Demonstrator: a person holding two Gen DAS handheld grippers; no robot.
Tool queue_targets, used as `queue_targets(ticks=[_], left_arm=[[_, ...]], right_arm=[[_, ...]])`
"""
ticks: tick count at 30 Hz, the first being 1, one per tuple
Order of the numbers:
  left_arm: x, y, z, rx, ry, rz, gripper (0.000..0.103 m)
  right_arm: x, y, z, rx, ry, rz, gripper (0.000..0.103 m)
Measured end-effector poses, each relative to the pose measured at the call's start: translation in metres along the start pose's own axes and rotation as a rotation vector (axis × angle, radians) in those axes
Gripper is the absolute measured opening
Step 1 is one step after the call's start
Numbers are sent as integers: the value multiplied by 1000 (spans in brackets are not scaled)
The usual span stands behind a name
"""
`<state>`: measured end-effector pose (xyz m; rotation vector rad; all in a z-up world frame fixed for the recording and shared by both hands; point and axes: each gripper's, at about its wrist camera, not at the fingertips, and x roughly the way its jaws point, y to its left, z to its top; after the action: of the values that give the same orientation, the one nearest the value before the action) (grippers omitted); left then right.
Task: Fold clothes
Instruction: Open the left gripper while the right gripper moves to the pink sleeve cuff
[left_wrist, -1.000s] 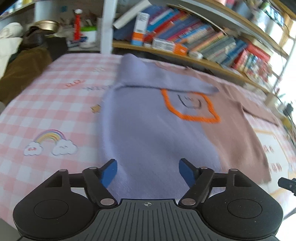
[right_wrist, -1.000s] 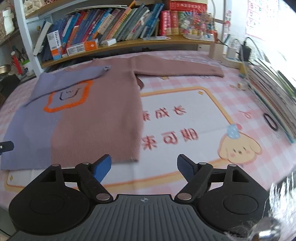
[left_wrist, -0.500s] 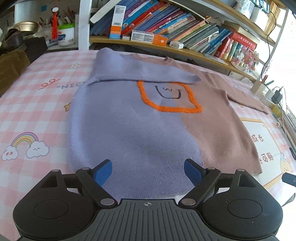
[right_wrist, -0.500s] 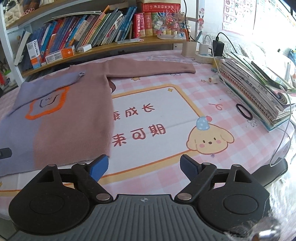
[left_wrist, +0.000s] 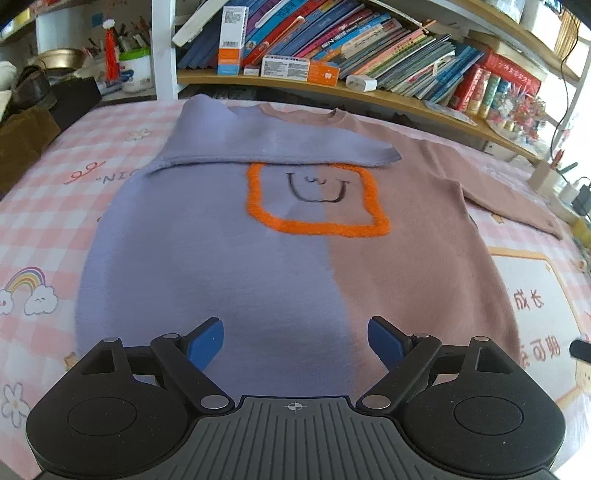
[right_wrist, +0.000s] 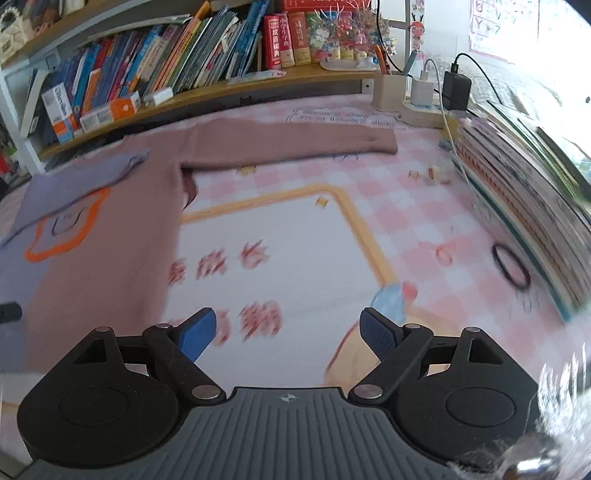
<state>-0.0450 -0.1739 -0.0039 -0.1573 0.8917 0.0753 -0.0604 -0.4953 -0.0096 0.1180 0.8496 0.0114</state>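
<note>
A two-tone sweater (left_wrist: 258, 258), lilac on its left half and dusty pink on its right, lies flat on the pink checked cloth (left_wrist: 44, 206), with an orange-outlined square on the chest. Its lilac sleeve (left_wrist: 280, 144) is folded across the chest. The pink sleeve (right_wrist: 291, 142) stretches out straight to the right. My left gripper (left_wrist: 295, 341) hovers open above the hem, empty. My right gripper (right_wrist: 286, 336) is open over the printed mat (right_wrist: 280, 236), to the right of the sweater (right_wrist: 99, 236), holding nothing.
Bookshelves (left_wrist: 369, 48) packed with books line the far edge. A stack of books (right_wrist: 524, 177), a power strip with chargers (right_wrist: 424, 99) and a black hair tie (right_wrist: 511, 266) lie at the right. Brown clothing (left_wrist: 26, 144) sits at the far left.
Both grippers have shifted: the left view now centres on the sweater from closer in, and the right gripper has swung toward the outstretched pink sleeve. Both stay open.
</note>
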Motion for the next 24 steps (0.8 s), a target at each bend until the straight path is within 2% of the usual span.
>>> queue_targets(ticks=[11, 20, 24], left_arm=[[4, -73, -23, -27, 28, 117, 88], [-6, -87, -35, -61, 60, 213, 88], [-10, -91, -39, -68, 70, 246, 88]], right_arm=[[62, -79, 67, -24, 7, 143, 84], [123, -119, 132, 58, 9, 167, 81], [140, -127, 148, 99, 4, 158, 79]])
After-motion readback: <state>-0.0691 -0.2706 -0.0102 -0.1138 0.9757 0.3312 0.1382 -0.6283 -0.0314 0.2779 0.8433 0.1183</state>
